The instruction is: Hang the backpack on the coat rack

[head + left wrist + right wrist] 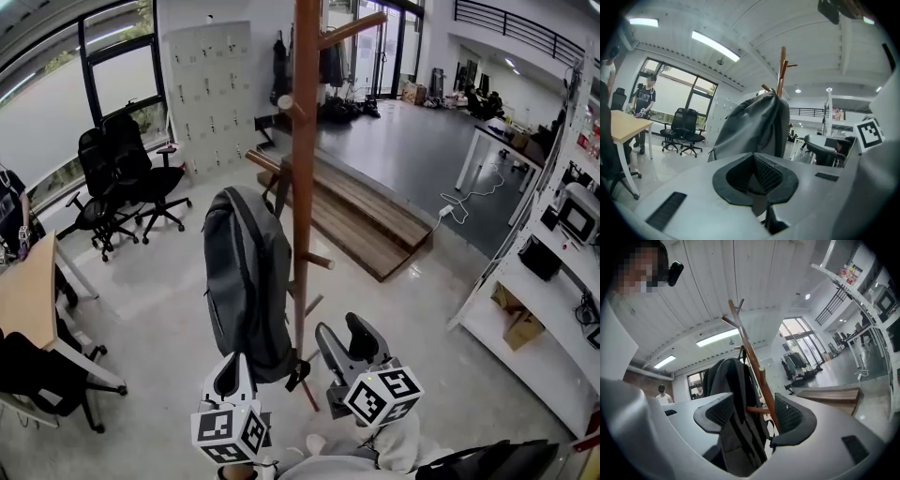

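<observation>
A dark grey backpack [246, 281] hangs by its top from a peg of the brown wooden coat rack [305, 141], resting against the left side of the pole. My left gripper [231, 371] sits just below the backpack's bottom, jaws closed with nothing between them. In the left gripper view the backpack [751, 130] and the coat rack [781, 70] rise beyond that left gripper [755, 172]. To the right of the pole, my right gripper [349, 343] is open and holds nothing. The right gripper view shows the backpack [736, 394] and the coat rack [749, 355] through the right gripper [754, 416], clear of its pads.
Black office chairs [127, 178] stand at the back left, and a wooden desk [28, 291] at the left edge. A low wooden platform [361, 216] lies behind the rack. White shelving [539, 300] lines the right side. A person [644, 101] stands by the windows.
</observation>
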### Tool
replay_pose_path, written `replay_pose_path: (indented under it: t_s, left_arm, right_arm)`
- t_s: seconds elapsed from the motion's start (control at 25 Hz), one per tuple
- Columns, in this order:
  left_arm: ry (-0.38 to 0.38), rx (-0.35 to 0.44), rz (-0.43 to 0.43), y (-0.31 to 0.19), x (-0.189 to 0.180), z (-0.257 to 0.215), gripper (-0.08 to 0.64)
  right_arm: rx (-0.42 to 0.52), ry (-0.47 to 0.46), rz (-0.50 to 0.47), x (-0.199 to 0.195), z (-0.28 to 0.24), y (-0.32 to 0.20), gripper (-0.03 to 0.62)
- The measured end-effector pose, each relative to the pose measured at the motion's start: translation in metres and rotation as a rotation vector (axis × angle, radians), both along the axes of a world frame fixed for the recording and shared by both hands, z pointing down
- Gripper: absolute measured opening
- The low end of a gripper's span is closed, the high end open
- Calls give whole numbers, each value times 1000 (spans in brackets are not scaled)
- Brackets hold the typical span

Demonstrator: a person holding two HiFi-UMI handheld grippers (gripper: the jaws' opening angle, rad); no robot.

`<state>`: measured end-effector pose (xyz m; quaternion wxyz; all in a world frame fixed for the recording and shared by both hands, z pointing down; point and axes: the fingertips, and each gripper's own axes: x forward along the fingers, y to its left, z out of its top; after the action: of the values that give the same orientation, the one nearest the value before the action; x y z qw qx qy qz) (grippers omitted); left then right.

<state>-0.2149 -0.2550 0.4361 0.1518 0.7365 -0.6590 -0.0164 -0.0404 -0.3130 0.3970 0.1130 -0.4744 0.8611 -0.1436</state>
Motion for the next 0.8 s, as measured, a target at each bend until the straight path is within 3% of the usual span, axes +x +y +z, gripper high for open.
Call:
replay_pose_path:
  t_s: [0.12, 0.28, 0.32, 0.4, 0.44, 0.8]
  left_arm:
    - [0, -8, 15, 2, 7, 6, 2]
    - [-5, -10, 22, 1, 13, 13, 1]
    - [-8, -12, 23, 0, 15, 16, 1]
    - [-16, -23, 27, 0, 20, 23, 0]
    - [-19, -29, 30, 0, 22, 26, 0]
    - [-20, -45, 61, 7, 27, 37, 2]
  right_arm:
    - [-60, 47, 14, 2, 23, 2, 278]
    - [-143, 190, 0, -7, 56, 4, 267]
    - [-163, 219, -5, -9, 65, 4, 237]
    - [-197, 267, -11, -13, 81, 6, 80]
    - [-213, 286, -19, -16, 88, 8, 34]
    - [-271, 317, -64, -33, 112, 18, 18]
